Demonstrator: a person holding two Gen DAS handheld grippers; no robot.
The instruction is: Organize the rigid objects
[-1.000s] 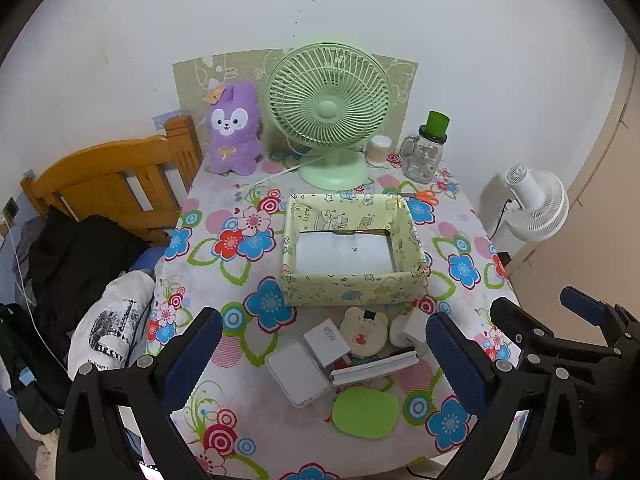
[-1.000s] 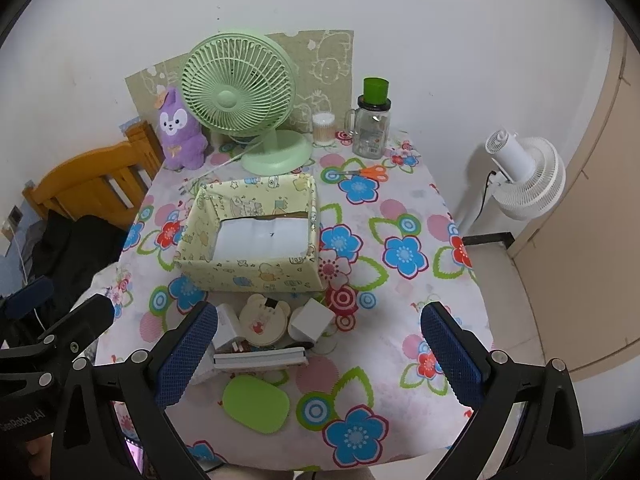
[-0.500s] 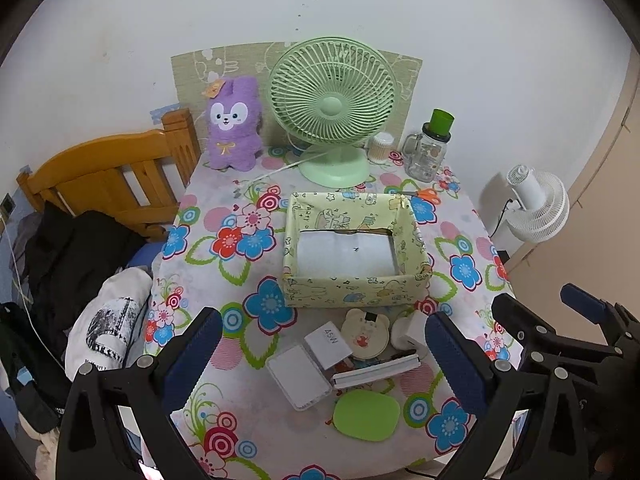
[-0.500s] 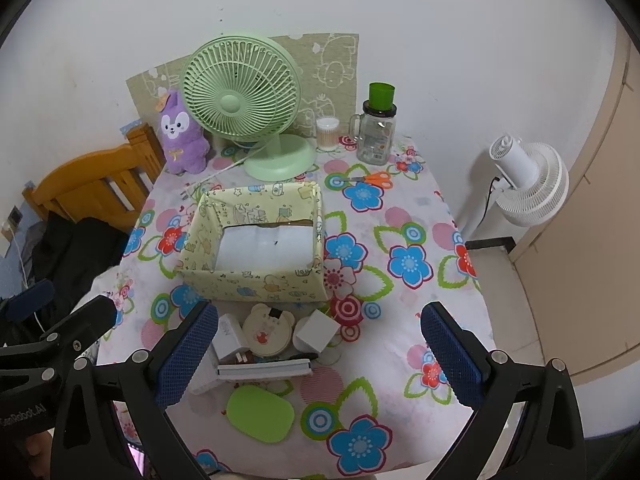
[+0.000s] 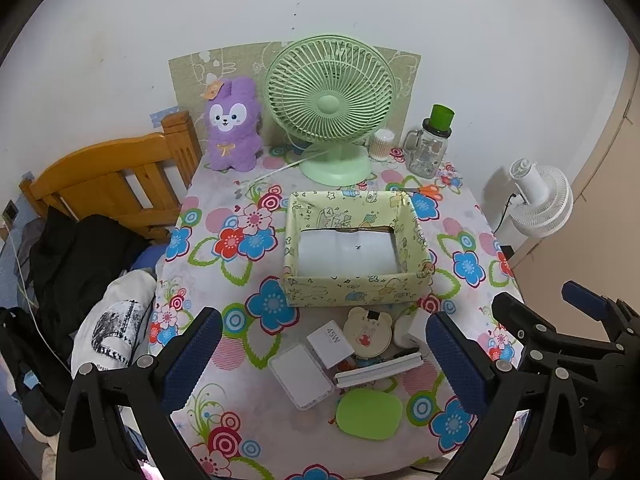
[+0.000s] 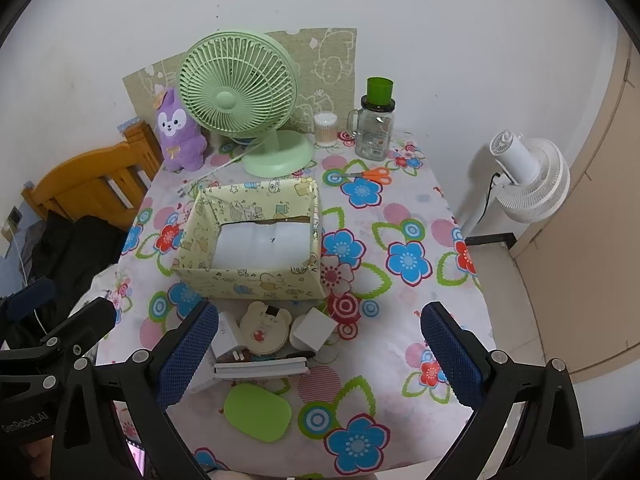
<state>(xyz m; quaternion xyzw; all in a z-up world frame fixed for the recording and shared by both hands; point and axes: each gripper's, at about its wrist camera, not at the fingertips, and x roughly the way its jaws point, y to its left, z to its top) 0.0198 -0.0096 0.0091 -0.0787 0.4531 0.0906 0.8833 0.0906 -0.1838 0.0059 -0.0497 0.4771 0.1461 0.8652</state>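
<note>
A yellow patterned open box (image 5: 356, 292) (image 6: 248, 280) stands mid-table, holding only a white lining. In front of it lies a cluster: a white power bank (image 5: 301, 377), a white 45W charger (image 5: 330, 343) (image 6: 226, 334), a round bear-shaped case (image 5: 369, 333) (image 6: 265, 330), a white cube adapter (image 5: 412, 330) (image 6: 316, 329), a flat white bar (image 5: 378, 370) (image 6: 260, 369) and a green oval case (image 5: 369, 414) (image 6: 257, 407). My left gripper (image 5: 320, 360) and right gripper (image 6: 316, 356) are both open and empty, held above the table's near edge.
A green desk fan (image 5: 330, 104) (image 6: 240, 92), a purple plush (image 5: 232, 124) (image 6: 178, 132), a cotton-swab jar (image 6: 325, 129), a green-lidded glass jar (image 5: 430, 146) (image 6: 376, 124) and orange scissors (image 6: 370, 175) are at the back. A wooden chair (image 5: 112, 184) stands left, a white floor fan (image 6: 528, 176) right.
Both grippers have drawn back and up a little, so the table looks slightly lower and farther. Nothing on the table has moved.
</note>
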